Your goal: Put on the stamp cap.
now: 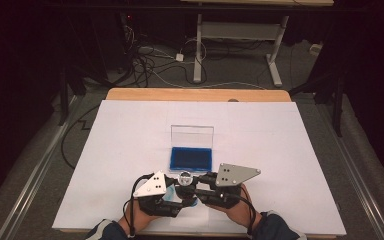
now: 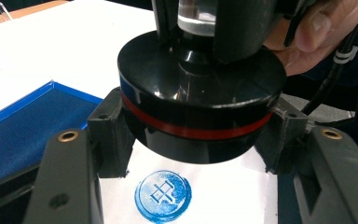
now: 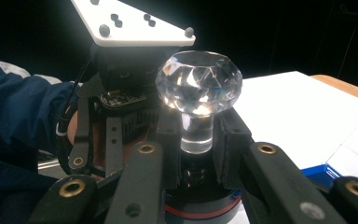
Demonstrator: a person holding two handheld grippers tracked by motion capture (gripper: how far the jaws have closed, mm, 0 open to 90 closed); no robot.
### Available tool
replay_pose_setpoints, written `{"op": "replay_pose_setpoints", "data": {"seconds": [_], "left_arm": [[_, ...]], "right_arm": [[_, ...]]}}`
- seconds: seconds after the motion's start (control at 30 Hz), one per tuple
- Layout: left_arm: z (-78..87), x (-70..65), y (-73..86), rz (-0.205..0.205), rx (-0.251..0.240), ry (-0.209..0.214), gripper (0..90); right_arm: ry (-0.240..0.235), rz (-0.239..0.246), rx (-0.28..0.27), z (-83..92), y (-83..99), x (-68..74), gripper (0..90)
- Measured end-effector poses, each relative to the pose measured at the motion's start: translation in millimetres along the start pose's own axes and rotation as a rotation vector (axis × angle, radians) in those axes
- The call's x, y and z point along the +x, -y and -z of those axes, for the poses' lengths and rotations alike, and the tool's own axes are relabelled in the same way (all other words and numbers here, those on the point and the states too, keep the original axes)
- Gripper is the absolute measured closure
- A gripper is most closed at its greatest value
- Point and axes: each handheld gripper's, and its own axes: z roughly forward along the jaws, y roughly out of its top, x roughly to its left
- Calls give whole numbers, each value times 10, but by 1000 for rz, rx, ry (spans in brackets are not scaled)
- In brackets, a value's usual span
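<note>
The stamp (image 2: 198, 93) stood upright, lifted just off the paper (image 2: 223, 196) — its blue print (image 2: 163, 196) lay directly below. The left gripper (image 2: 196, 140) clamped its black base, the right gripper (image 3: 196, 154) its clear stem; the ink pad (image 1: 191, 157) lay at twelve o'clock, near.

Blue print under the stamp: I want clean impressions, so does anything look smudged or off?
The blue print on the white paper is round and whole, but its inking is streaky. The stamp hangs above it, clamped by both grippers. No spill.
</note>
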Motion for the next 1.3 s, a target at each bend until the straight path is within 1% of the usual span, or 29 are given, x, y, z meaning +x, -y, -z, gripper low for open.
{"op": "replay_pose_setpoints", "data": {"seconds": [0.03, 0.07, 0.13, 0.2, 0.23, 0.33, 0.37, 0.43, 0.47, 0.5, 0.57, 0.63, 0.67, 0.73, 0.77, 0.8, 0.83, 0.87, 0.97, 1.07, 1.1, 1.2, 1.3], "left_arm": [[1, -2, -1, -1, -1, -1, 361], [4, -2, -4, -11, 5, -8, 361], [7, -8, -3, -8, -4, -7, 361], [10, -8, -2, -18, 0, -12, 362], [9, -11, -1, -15, -4, -9, 362], [12, -7, -2, -28, 11, -15, 362], [1, -24, 3, -9, 0, -15, 362], [1, -24, 3, -12, 1, -15, 362], [16, -4, -4, -43, 23, -21, 362], [17, -3, -3, -41, 23, -18, 362], [19, 1, -6, -54, 36, -25, 362], [12, 0, 2, -37, 29, -14, 362], [9, 4, -1, -48, 32, -20, 362], [13, 9, 5, -44, 40, -13, 362], [13, 13, 3, -51, 47, -16, 362], [-5, -14, 11, -11, 23, -11, 362], [7, 9, 10, -34, 36, -9, 362], [9, 12, 9, -39, 43, -9, 361], [11, 16, 6, -39, 44, -9, 362], [-3, 12, 14, -27, 44, -5, 362], [-9, 0, 15, -11, 42, -3, 362], [-5, 2, 14, -10, 41, -4, 362], [-8, 4, 19, -5, 45, 5, 362]], "right_arm": [[2, -1, -1, 1, 0, 0, 748], [-1, -7, -5, 1, 3, -2, 748], [0, -3, -6, 2, 3, -1, 748], [-2, -1, -9, 2, 5, 5, 748], [0, 8, -7, 1, 3, 9, 748], [2, 16, -5, -2, 8, 15, 749], [0, 15, -5, -5, 12, 15, 748], [1, 16, -5, -7, 17, 17, 749], [-1, 17, -5, -7, 18, 16, 749], [-1, 17, -4, -8, 20, 16, 749], [-1, 19, -5, -10, 25, 18, 749], [1, 19, -3, -13, 34, 17, 749], [-4, 18, -6, -15, 41, 15, 749], [-4, 24, -2, -20, 46, 14, 750], [-3, 20, -4, -21, 51, 14, 750], [-2, 19, -3, -24, 56, 15, 750], [-2, 22, -3, -26, 60, 16, 750], [-3, 24, -5, -26, 64, 16, 750], [-2, 28, -8, -30, 72, 15, 751], [1, 34, -6, -37, 77, 20, 751], [1, 37, -5, -41, 85, 24, 751], [4, 42, -4, -46, 90, 24, 751], [3, 48, -1, -49, 90, 30, 752]]}}
